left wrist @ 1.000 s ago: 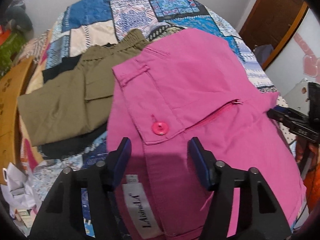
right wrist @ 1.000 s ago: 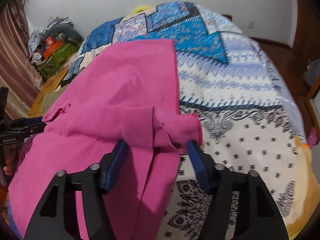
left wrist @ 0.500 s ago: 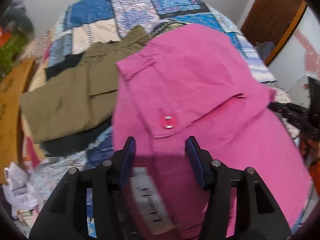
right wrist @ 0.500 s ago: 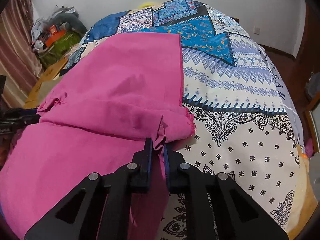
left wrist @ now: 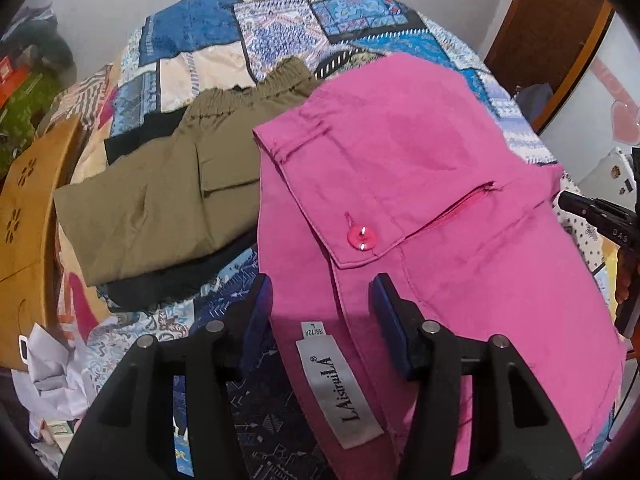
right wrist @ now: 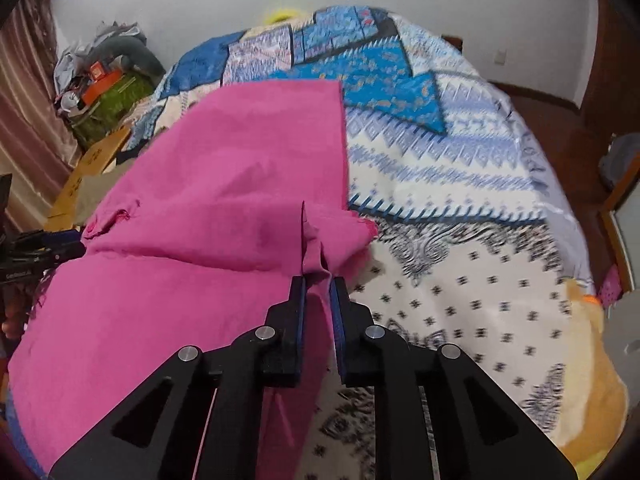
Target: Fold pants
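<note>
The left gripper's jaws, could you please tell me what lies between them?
In the left wrist view, the left gripper stands open over the pink pants; their waistband and white label lie between the jaws, untouched.

A white sewn-in label (left wrist: 339,386) inside the waistband of the pink pants (left wrist: 440,200), lying between the fingers of the left tool (left wrist: 322,296), reads "LAisiruiLA". A smaller tab above it seems to read "165/72A L". The right tool (left wrist: 600,216), at the far right edge, bears the letters "DAS".
</note>
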`<state>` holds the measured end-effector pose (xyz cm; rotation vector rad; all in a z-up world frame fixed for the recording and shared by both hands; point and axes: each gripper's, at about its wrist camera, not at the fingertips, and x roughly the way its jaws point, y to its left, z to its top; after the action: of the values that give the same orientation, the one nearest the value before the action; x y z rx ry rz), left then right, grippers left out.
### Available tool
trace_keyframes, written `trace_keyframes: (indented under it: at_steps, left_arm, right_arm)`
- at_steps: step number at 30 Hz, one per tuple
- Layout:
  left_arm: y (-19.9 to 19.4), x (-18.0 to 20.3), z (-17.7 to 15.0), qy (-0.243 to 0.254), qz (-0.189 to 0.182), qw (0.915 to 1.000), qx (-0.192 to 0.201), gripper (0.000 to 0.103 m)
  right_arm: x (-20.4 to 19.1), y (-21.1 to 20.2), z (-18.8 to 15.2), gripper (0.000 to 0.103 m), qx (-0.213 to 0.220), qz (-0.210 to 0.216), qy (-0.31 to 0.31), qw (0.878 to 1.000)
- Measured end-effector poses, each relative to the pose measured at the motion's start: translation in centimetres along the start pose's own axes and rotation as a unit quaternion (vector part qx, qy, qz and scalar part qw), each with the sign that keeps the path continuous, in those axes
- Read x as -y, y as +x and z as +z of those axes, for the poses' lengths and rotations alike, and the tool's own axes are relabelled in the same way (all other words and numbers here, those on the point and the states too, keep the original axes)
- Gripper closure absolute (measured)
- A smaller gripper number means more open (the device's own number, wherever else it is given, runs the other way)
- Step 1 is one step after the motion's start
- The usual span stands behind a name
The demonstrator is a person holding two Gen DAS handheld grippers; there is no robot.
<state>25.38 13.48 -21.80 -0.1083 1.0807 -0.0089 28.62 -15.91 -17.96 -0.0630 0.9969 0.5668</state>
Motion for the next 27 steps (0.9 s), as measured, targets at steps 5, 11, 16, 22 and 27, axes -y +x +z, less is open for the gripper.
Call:
trace_keyframes:
  at_steps: [5, 11, 16, 22, 27]
  left_arm:
    - [-0.8, 0.2, 1.4, 0.002, -0.005, 0.9998, 0.018, 0.049]
    - [1.3, 0.6, 3.4, -0.007, -0.019, 0.9998, -0.001, 0.046]
    - [3.6, 0.1, 3.5, -0.039, -0.048, 0.9977, -0.029, 0.036]
    - [4.4, 1.0, 3.2, -0.024, -0.05, 0.998, -0.03, 0.036]
    - [4.1, 1.4, 3.1, -0.013, -0.044, 0.9988, -0.019, 0.046]
  right_arm:
    - [0.9, -1.9, 0.8, 0.078, 0.033, -0.002, 0.015, 0.999]
    - [1.7, -1.0, 2.2, 0.055, 0.051, -0.009, 0.037, 0.998]
    - [3.2, 2.2, 2.5, 0.055, 0.012, 0.014, 0.081, 0.997]
    - [3.2, 5.6, 1.6, 0.06, -0.043, 0.049, 0.098, 0.993]
    - [2.4, 5.5, 1.6, 0.083, -0.041, 0.056, 0.07, 0.995]
